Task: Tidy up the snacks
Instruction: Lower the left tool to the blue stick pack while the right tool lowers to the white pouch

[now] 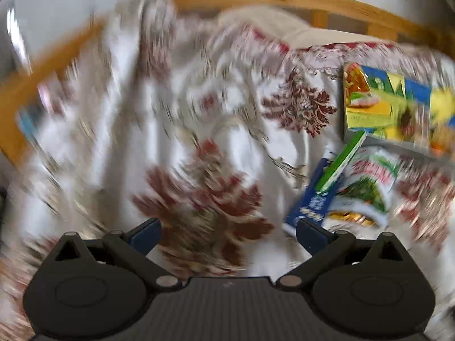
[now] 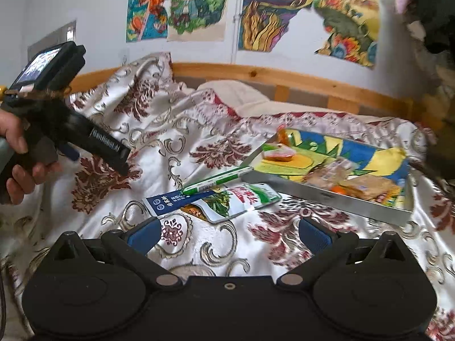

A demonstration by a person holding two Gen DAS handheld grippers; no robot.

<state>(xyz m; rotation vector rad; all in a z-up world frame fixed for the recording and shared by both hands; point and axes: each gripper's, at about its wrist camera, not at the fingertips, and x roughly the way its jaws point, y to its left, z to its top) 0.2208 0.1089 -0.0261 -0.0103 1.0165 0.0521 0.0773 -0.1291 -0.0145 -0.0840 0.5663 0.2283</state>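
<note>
A shallow metal tray (image 2: 327,196) with a colourful lining holds several snack packets on the bed at the right; it also shows in the left wrist view (image 1: 355,136). In front of it lie a blue packet (image 2: 167,201), a thin green-and-white packet (image 2: 216,180) and a white-and-green pouch (image 2: 241,199); the blue packet (image 1: 310,201) and the pouch (image 1: 366,187) show in the blurred left wrist view. My left gripper (image 1: 227,230) is open and empty over the bedspread, left of the packets. My right gripper (image 2: 227,233) is open and empty just in front of them.
The patterned white-and-maroon bedspread (image 2: 199,147) is rumpled, with a raised fold at the back left. A wooden bed rail (image 2: 284,78) and a wall with posters (image 2: 199,5) stand behind. The hand-held left gripper device (image 2: 57,130) hovers at the left.
</note>
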